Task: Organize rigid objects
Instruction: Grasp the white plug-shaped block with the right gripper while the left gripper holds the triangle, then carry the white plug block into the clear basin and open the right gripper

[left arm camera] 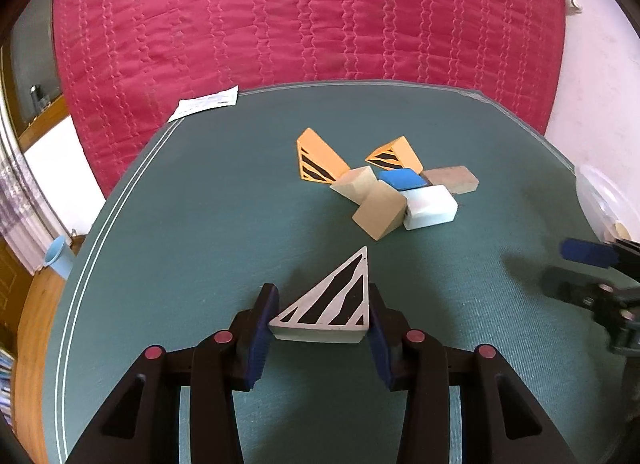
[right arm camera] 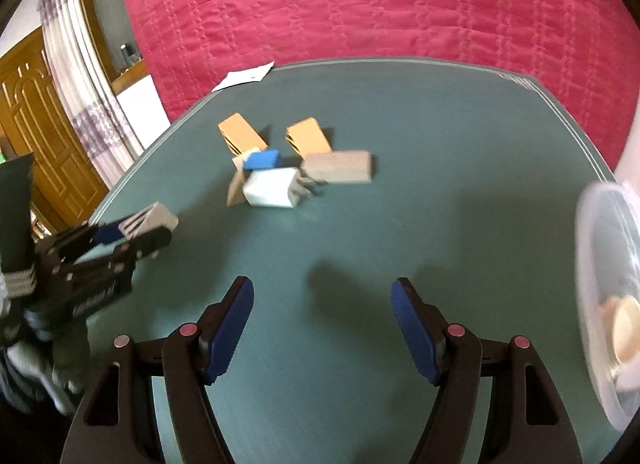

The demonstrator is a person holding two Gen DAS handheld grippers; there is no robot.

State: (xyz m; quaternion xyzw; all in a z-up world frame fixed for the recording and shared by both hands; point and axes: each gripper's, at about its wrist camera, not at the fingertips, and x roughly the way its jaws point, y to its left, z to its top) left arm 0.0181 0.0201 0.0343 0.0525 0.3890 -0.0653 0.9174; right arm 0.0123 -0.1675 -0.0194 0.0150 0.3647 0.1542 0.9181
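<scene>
My left gripper (left arm camera: 322, 314) is shut on a white triangular block with black stripes (left arm camera: 332, 304), its blue pads pressing both sides; the same block (right arm camera: 150, 220) shows at the left of the right wrist view. Farther back on the green table (left arm camera: 200, 224) lies a cluster: two orange striped wedges (left arm camera: 320, 156) (left arm camera: 396, 154), two tan wooden wedges (left arm camera: 378, 212), a blue block (left arm camera: 402, 178), a white charger plug (left arm camera: 430, 206) and a brownish block (left arm camera: 452, 180). My right gripper (right arm camera: 322, 300) stands open over bare table, nothing between its fingers; it also enters the left wrist view's right edge (left arm camera: 592, 264).
A clear plastic container (right arm camera: 608, 304) with round pale pieces inside stands at the table's right edge. A white paper (left arm camera: 206, 102) lies on the far left corner. A quilted red bedspread (left arm camera: 300, 12) rises behind the table. A wooden door (right arm camera: 36, 124) stands far left.
</scene>
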